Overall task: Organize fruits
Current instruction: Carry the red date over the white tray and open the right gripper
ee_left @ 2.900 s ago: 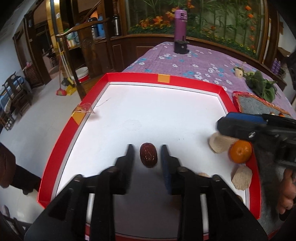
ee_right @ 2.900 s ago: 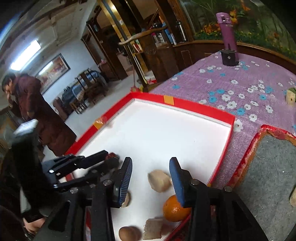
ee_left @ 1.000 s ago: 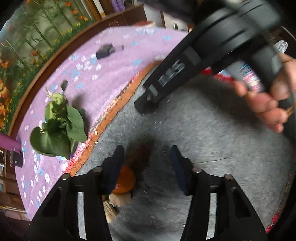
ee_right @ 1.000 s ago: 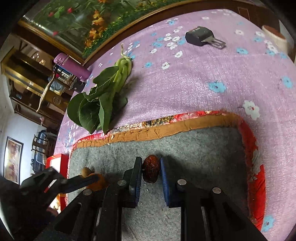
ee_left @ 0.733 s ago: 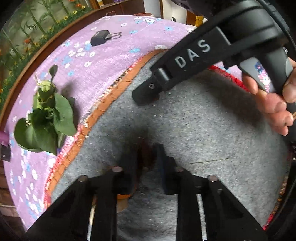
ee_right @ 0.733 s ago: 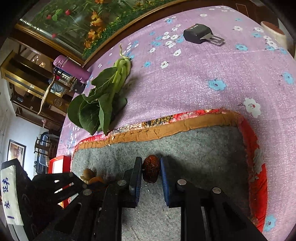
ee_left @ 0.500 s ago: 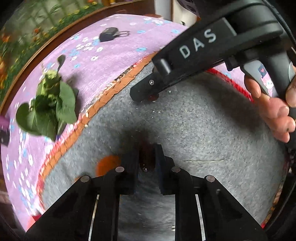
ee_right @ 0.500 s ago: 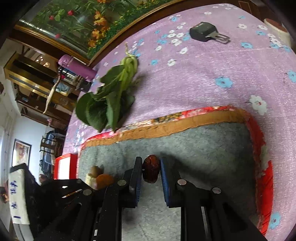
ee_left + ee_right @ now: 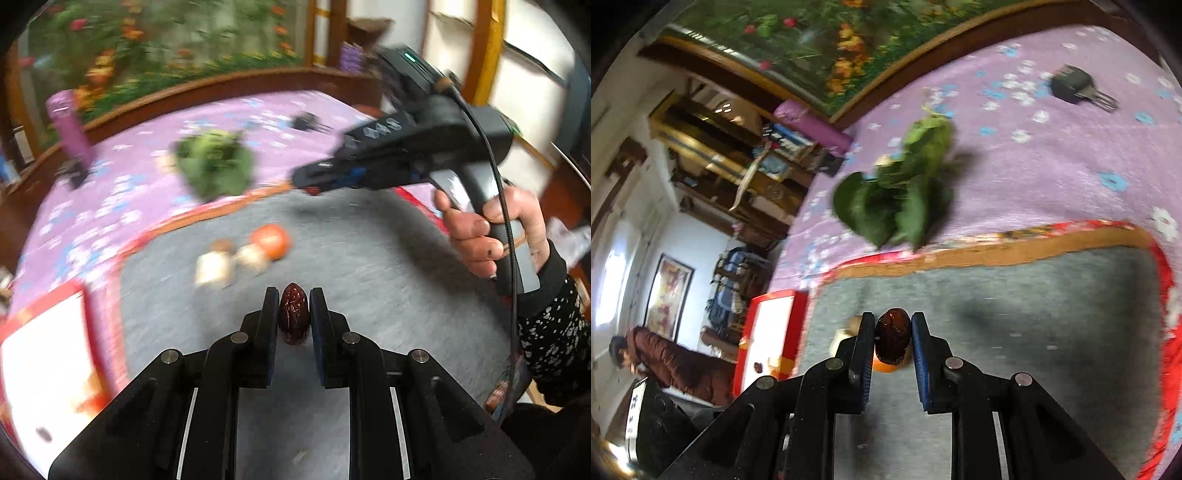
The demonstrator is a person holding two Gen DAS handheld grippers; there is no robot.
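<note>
My left gripper is shut on a dark red date and holds it above the grey felt mat. My right gripper is shut on another dark red date above the same mat; it also shows in the left wrist view, held by a hand. An orange and two pale chunks lie together on the mat. The orange peeks out under my right gripper's date.
A bunch of green leaves lies on the purple flowered tablecloth beyond the mat's orange-red border. The red-rimmed white tray sits to the left. A dark plug and a purple bottle stand farther back.
Both grippers have lifted and swung with their dates still held. The left view has turned, so the orange, the pale chunks and the white tray have come into sight. The frames are blurred by motion.
</note>
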